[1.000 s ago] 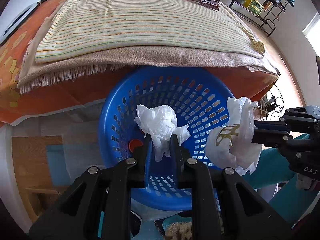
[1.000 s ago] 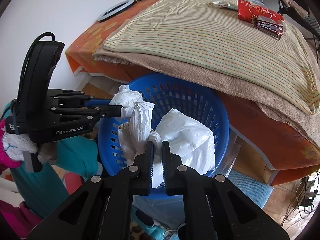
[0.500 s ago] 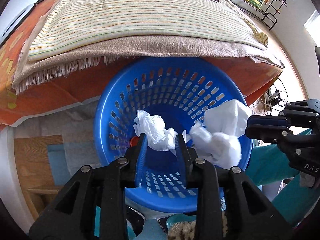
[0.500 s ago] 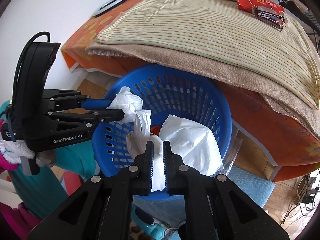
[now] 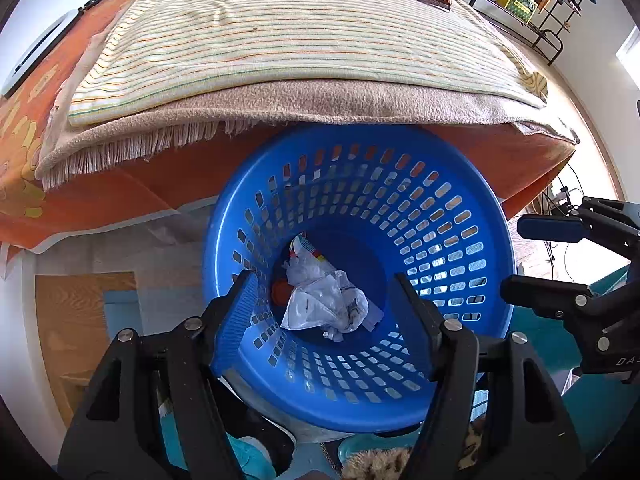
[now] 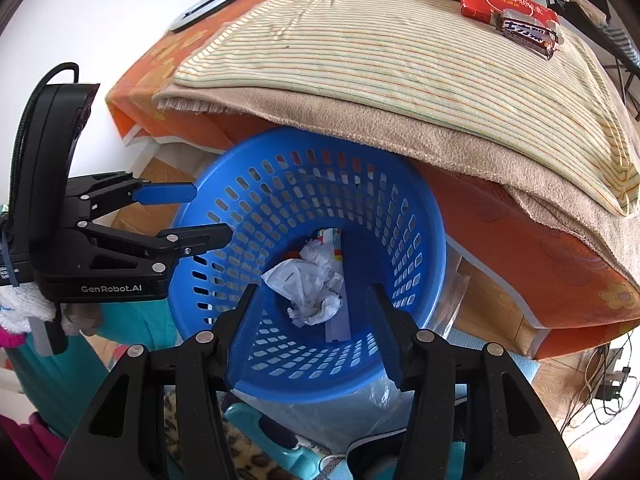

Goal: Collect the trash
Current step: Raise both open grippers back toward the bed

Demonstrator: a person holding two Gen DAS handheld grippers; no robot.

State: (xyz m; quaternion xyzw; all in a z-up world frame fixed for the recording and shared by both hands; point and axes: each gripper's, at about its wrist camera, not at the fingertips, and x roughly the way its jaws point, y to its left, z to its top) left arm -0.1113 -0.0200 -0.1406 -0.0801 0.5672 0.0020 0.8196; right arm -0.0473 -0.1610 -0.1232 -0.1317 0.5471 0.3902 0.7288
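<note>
both grippers hang over a blue basket that stands on the floor against the edge of a bed. left gripper: jaws apart and opening, nothing between them. right gripper: jaws apart and opening, nothing between them either. the crumpled white trash lies at the bottom of the basket, below both sets of jaws and clear of them, seen through the gap in each wrist view. beside it, an orange cap and a scrap of printed wrapper.

the bed carries a striped cream cloth over a beige fringed blanket, over an orange flowered sheet. at the far end of the bed lie a red packet and a dark snack bar, touching. pale wall behind; wood floor; cables on the floor at the right.
</note>
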